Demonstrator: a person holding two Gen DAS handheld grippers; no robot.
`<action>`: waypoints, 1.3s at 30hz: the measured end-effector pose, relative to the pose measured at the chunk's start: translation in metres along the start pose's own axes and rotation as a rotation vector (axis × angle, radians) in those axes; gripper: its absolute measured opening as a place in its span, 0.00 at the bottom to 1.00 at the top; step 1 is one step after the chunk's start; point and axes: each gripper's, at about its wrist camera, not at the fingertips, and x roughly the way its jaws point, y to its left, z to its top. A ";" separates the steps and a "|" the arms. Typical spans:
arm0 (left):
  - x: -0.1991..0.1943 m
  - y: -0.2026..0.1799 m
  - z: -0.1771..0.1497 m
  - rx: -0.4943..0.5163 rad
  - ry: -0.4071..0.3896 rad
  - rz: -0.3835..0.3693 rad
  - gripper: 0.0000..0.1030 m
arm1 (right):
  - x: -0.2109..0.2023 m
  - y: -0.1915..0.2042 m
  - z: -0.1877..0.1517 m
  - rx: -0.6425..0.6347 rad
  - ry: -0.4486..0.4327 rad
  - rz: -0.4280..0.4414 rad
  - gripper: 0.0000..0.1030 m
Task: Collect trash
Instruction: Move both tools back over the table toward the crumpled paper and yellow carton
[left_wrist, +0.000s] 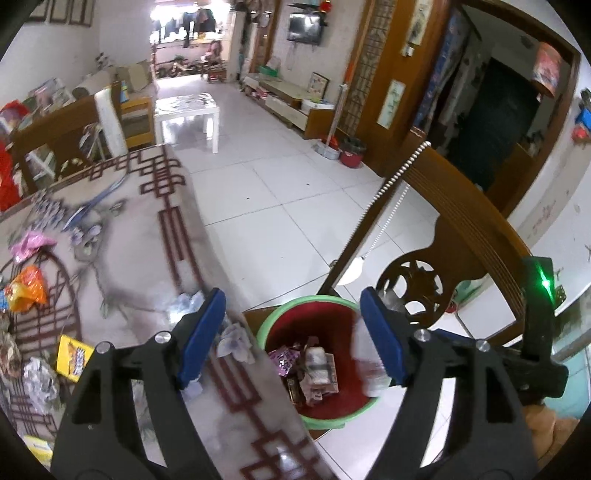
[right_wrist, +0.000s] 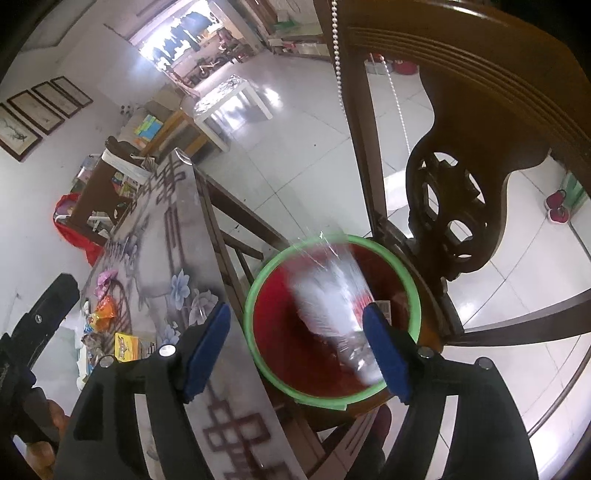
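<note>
White floor tiles (left_wrist: 295, 192) surround the red bin (right_wrist: 415, 291) on a wooden chair (right_wrist: 480, 122). I see my left gripper (left_wrist: 293, 332) wide, empty; my right gripper (right_wrist: 297, 341) wide above the bin, a blurred clear wrapper (right_wrist: 332, 299) between its fingers.

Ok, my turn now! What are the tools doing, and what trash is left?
Left tool: open, nothing held, over the bin.
Right tool: open, a blurry clear plastic piece dropping into the bin.
Bin: on the chair seat beside the table, some wrappers already inside.
Left: orange wrapper, pink wrapper, yellow packet, crumpled tissues on the table.
</note>
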 end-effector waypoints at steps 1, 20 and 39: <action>-0.003 0.004 -0.002 -0.008 -0.003 0.006 0.71 | -0.001 0.001 -0.001 -0.003 -0.005 -0.002 0.70; -0.083 0.166 -0.065 -0.265 -0.044 0.198 0.72 | 0.015 0.111 -0.050 -0.172 0.017 -0.009 0.71; -0.098 0.412 -0.126 -0.292 0.129 0.340 0.74 | 0.081 0.254 -0.152 -0.245 0.113 -0.050 0.72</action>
